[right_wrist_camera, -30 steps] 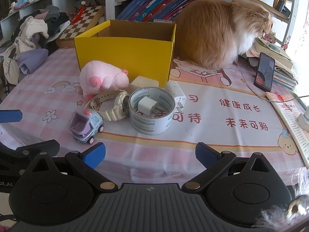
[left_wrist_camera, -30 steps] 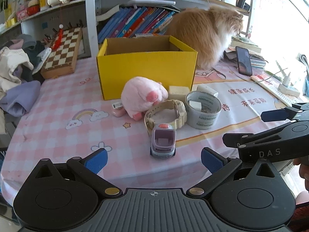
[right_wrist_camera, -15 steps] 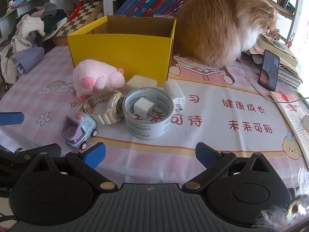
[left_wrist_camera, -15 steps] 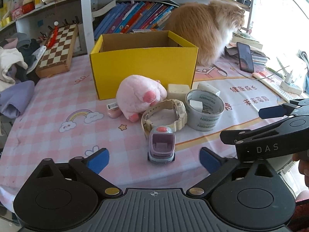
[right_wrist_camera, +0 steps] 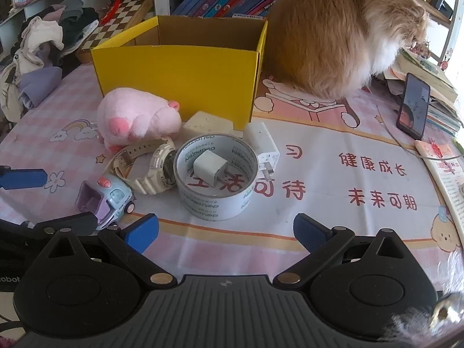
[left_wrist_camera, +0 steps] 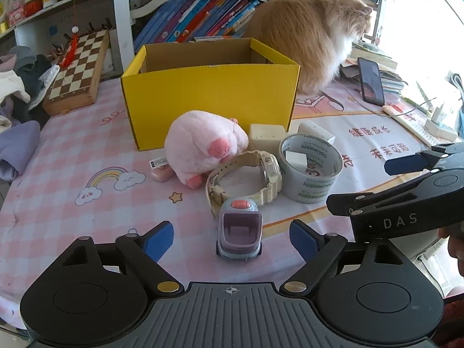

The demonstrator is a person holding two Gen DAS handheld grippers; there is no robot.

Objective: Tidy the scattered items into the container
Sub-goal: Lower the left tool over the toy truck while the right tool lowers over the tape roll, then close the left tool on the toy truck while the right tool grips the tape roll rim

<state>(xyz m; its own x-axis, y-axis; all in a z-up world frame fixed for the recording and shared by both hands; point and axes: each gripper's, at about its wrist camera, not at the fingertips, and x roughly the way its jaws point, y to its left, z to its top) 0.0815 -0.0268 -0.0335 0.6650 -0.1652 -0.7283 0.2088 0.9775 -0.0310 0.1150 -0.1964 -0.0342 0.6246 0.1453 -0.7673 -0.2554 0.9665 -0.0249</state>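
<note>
My left claw (left_wrist_camera: 231, 237) stands released, the toy car (left_wrist_camera: 239, 231) between its fingers; my right claw (right_wrist_camera: 226, 229) is likewise released, facing the tape roll (right_wrist_camera: 216, 174). To grip well, I would centre the car, then clench on its flanks. All items lie on the desk (left_wrist_camera: 87, 145) before the yellow box (left_wrist_camera: 210, 98). Right view alone shows the charger (right_wrist_camera: 209, 167) inside the roll clearly; left view alone shows the box's interior.

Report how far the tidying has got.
Nothing looks packed: what shows of the yellow cardboard box is empty. Left gripper is open around the small purple toy car; right gripper is open, empty. Pink plush pig, cream wristwatch, tape roll and chargers remain.
</note>
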